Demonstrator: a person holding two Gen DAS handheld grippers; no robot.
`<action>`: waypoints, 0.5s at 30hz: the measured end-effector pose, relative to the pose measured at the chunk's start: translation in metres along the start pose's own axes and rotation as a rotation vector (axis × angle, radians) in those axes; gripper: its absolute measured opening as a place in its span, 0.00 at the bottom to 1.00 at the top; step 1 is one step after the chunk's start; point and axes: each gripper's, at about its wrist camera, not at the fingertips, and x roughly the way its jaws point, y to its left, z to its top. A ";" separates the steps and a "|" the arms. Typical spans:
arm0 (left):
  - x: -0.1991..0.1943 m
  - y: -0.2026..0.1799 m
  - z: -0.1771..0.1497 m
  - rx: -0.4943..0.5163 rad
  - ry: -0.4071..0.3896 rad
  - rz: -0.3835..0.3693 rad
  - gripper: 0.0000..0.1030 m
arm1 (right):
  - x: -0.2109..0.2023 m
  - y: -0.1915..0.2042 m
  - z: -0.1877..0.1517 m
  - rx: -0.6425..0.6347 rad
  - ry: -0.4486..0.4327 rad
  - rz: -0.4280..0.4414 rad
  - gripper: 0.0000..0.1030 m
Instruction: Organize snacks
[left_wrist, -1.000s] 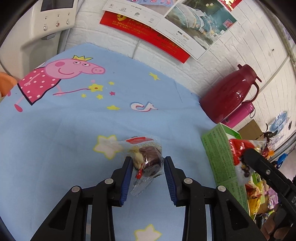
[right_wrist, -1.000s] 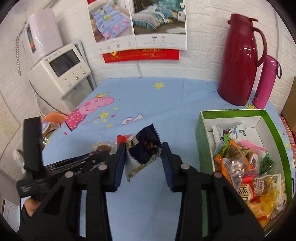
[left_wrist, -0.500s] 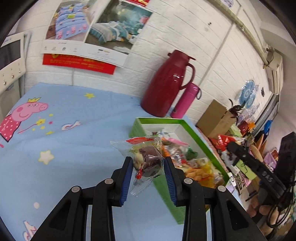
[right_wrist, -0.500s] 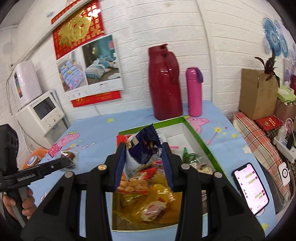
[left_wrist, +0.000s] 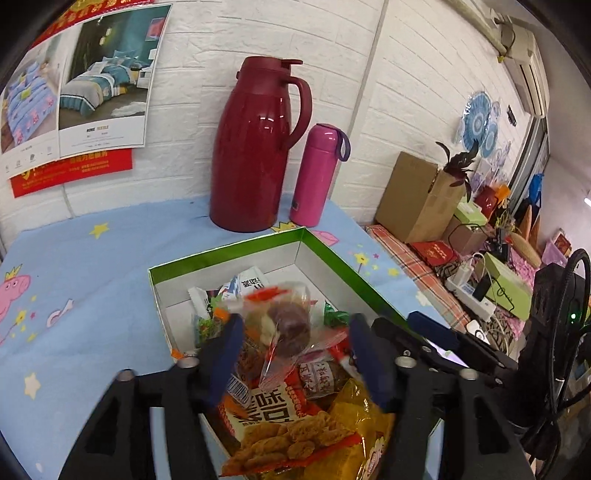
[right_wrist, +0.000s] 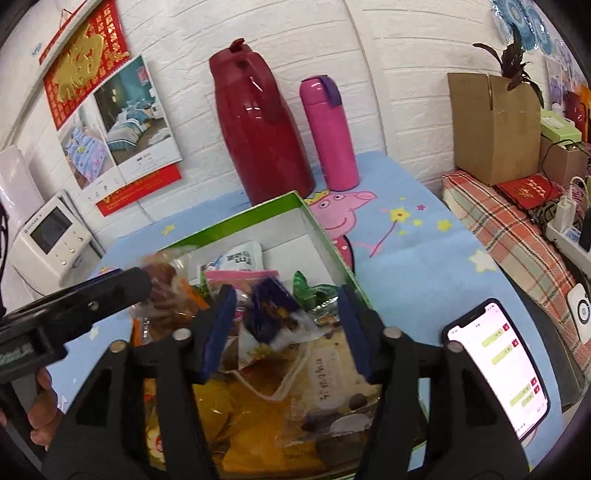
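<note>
The left gripper (left_wrist: 295, 350) has its blue-padded fingers (left_wrist: 225, 354) spread apart, and the clear-wrapped snack (left_wrist: 286, 325) with a dark round piece inside sits loose between them, touching neither pad as far as the left wrist view shows. The right gripper (right_wrist: 284, 325) likewise has its fingers (right_wrist: 218, 328) wide apart, with the dark blue packet (right_wrist: 269, 310) lying tilted between them, apparently free of both pads. Whether either pack has settled on the pile or is in mid-fall cannot be told.

Directly below both is the green-rimmed box (left_wrist: 229, 254), its near half heaped with snack bags (left_wrist: 295, 435), orange and yellow ones uppermost, while the far end still shows bare white floor. Beyond the box a red jug (left_wrist: 258, 147) and a pink flask (left_wrist: 317, 173) stand on the blue cartoon cloth covering the desk (left_wrist: 74, 280). A phone (right_wrist: 498, 365) lies lit at the desk's right edge.

Judging by this, the sorting is well advanced: most snacks are in the box and these two look just delivered. No loose snacks show on the visible cloth, though parts of the desk are out of view
</note>
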 end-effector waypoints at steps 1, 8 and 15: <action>-0.003 0.001 -0.002 -0.016 -0.024 0.016 0.87 | -0.002 -0.003 0.001 0.006 -0.009 -0.019 0.63; -0.023 0.006 -0.004 -0.037 -0.070 0.056 0.89 | -0.023 -0.033 0.007 0.121 -0.052 -0.025 0.68; -0.055 0.010 -0.017 -0.066 -0.079 0.102 0.89 | -0.050 -0.001 0.014 0.036 -0.067 0.001 0.85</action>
